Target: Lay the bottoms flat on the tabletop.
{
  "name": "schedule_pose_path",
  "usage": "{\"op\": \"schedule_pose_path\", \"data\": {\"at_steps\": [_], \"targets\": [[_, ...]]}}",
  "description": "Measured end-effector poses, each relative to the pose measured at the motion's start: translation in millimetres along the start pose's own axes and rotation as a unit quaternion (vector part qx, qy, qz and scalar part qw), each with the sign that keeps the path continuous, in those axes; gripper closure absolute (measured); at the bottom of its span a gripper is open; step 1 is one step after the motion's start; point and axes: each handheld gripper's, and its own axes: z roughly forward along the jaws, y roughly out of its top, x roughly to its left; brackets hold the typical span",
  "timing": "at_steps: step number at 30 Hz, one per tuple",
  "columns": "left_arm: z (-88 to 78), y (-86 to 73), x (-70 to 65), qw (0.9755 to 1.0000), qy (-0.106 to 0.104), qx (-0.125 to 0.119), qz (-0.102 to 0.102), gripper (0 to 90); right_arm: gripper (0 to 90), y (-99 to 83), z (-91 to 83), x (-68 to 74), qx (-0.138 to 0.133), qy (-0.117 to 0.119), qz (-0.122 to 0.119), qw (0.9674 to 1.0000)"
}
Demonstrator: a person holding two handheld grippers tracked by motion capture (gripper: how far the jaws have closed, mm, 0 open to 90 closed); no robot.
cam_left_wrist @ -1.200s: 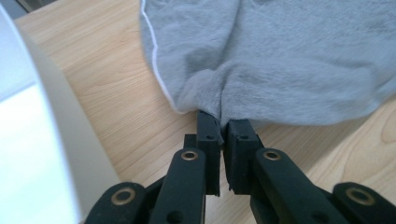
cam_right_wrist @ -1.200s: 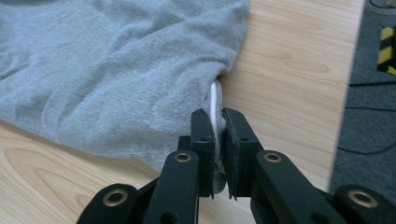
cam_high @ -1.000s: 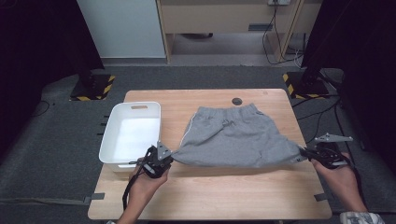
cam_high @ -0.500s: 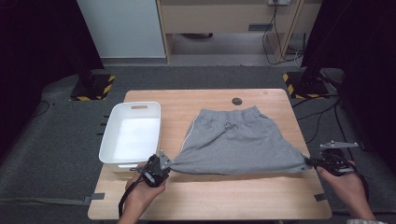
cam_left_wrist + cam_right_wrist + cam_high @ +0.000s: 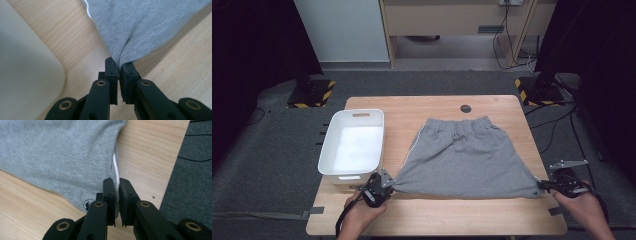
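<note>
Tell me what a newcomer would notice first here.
Grey shorts lie spread across the middle of the table, waistband at the far side. The left gripper and right gripper are each shut on a near hem corner, pulling the hem taut. A white bin sits at the table's left edge.

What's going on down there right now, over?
Left gripper and right gripper each clamped on a hem corner of the grey shorts. Shorts stretched flat on table. White bin alongside, clear.

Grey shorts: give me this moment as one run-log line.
grey shorts: flat on table, hem stretched | left gripper: shut on left hem corner | right gripper: shut on right hem corner
</note>
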Motion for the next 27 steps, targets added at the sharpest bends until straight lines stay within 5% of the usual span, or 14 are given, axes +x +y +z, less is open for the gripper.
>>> {"op": "schedule_pose_path", "data": {"at_steps": [6, 14, 27], "targets": [[-15.2, 0.8, -1.0, 0.9989, 0.0, -0.046, -0.005, 60.9, 60.5, 1.0, -8.0, 4.0, -0.026, -0.008, -0.012, 0.9996], [-35.2, 6.5, -7.2, 0.9977, 0.0, -0.067, 0.013, 55.0, 52.9, 14.0, -14.4, 17.2, -0.047, -0.006, -0.043, 0.9979], [-15.6, 39.7, -1.9, 0.995, -0.009, -0.099, 0.008, 41.7, 36.9, 41.3, 7.9, 51.0, -0.091, 0.018, -0.082, 0.9923]]}}
